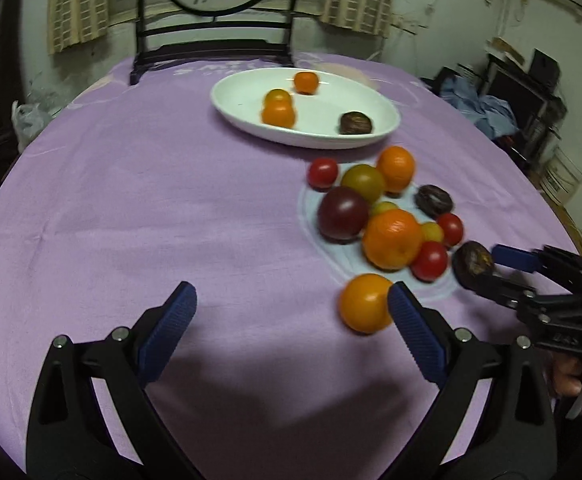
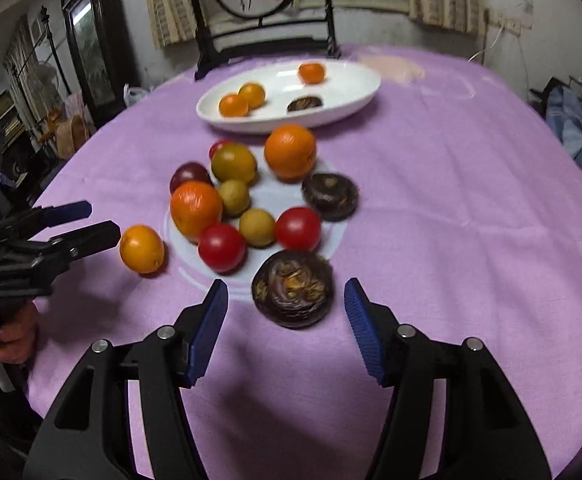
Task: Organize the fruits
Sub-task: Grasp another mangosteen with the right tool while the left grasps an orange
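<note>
While the left gripper (image 1: 291, 312) hangs over the purple desk (image 1: 171, 208) with its jaws spread wide, a small orange fruit (image 1: 365, 302) sits just beside its right jaw, not pinched. Past that fruit lies the heap of fruits (image 2: 247, 196), and behind the heap stands the white dish (image 2: 343, 100) with four fruits in it. The right gripper (image 2: 287, 312) has its jaws spread around a dark round fruit (image 2: 293, 294) at the heap's near edge, not touching it.

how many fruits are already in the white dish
4: in the white dish, two orange fruits touching at its left, one orange fruit at the far rim, one dark brown fruit at the near rim.
</note>
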Tool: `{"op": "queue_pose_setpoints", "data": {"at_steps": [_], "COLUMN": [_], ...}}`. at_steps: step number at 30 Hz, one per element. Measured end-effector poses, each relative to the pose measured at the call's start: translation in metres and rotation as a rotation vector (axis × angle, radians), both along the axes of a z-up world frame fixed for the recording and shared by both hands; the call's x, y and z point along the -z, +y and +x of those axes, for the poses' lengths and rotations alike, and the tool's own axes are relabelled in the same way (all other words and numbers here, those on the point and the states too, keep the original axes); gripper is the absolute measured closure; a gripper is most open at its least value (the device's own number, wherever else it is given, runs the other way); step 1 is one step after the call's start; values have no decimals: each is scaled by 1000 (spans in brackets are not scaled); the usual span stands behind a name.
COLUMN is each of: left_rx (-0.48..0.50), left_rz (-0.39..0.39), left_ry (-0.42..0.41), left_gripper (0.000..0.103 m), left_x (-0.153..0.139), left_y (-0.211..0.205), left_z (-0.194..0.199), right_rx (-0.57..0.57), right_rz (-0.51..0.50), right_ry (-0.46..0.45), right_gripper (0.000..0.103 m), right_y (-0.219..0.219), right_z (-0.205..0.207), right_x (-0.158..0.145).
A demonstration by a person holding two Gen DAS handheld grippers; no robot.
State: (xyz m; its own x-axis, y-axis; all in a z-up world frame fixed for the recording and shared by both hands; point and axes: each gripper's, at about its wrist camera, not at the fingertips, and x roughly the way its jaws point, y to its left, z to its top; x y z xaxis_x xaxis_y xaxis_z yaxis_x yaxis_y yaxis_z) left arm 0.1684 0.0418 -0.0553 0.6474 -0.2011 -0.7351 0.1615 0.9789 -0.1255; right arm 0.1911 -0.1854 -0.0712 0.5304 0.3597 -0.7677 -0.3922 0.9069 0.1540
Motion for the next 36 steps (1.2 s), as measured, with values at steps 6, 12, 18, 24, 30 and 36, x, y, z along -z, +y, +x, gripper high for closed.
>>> {"op": "queue_pose_setpoints", "data": {"at_steps": [6, 12, 18, 24, 30, 36], "left_rx": [24, 23, 65, 167, 155, 198], "left_rz": [63, 54, 55, 56, 78, 117], "left_ry": [18, 27, 25, 15, 63, 71], "left_gripper": [5, 5, 5, 16, 35, 52], "left_x": [3, 2, 2, 2, 9, 12], "left_y": [-11, -10, -15, -29, -36, -50], "left_z": [3, 6, 5, 2, 14, 15], "right_rx": [18, 38, 58, 91, 68, 62], "right_rz": [-21, -59, 90, 185, 183, 187], "right_ry": [21, 17, 31, 71, 73, 69], "right_gripper": [42, 57, 57, 57, 57, 57], "right_y": [3, 4, -19, -34, -31, -33], "right_z": [7, 8, 10, 12, 8, 8], "right_x": [3, 3, 0, 2, 1, 1]}}
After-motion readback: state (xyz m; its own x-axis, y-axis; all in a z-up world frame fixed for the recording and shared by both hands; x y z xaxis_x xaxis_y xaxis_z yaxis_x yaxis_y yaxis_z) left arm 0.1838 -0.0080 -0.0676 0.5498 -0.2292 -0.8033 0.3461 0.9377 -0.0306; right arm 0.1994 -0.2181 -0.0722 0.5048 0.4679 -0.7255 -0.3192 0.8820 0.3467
